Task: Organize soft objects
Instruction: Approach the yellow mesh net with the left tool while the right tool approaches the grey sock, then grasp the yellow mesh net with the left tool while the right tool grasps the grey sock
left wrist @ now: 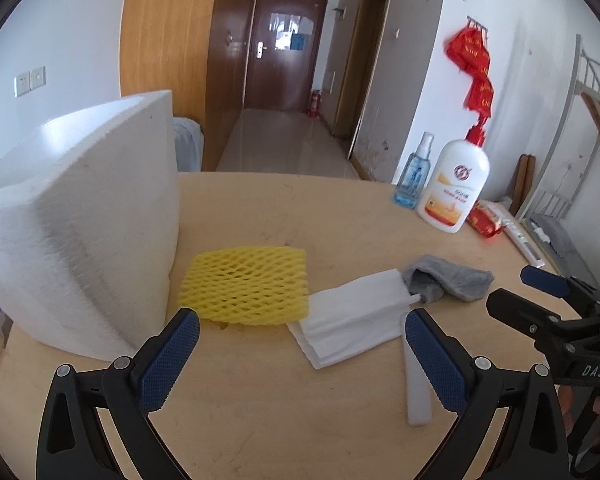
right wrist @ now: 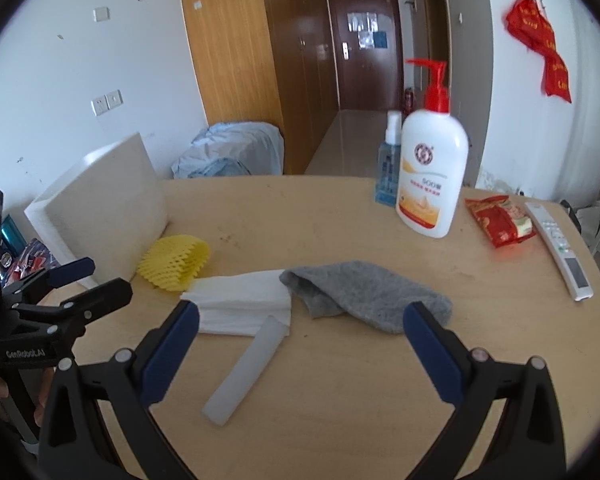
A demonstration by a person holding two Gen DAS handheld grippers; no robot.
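A yellow foam net (left wrist: 246, 286) (right wrist: 176, 262) lies flat on the wooden table beside a big white foam block (left wrist: 84, 220) (right wrist: 104, 204). To its right rests a folded white foam sheet (left wrist: 352, 320) (right wrist: 244, 302), a grey cloth (left wrist: 448, 280) (right wrist: 364, 296) touching its far end. A narrow white foam strip (left wrist: 416, 384) (right wrist: 244, 372) lies in front of the sheet. My left gripper (left wrist: 302, 348) (right wrist: 88, 276) hovers open just short of the net and sheet. My right gripper (right wrist: 300, 344) (left wrist: 516, 288) is open too, above the strip and cloth. Neither holds anything.
A white lotion pump bottle (right wrist: 432, 172) (left wrist: 454, 188), a blue spray bottle (right wrist: 388, 164) (left wrist: 414, 176), a red snack packet (right wrist: 500, 220) and a remote control (right wrist: 560, 252) stand along the table's far right. The table (right wrist: 340, 420) edge curves away behind them.
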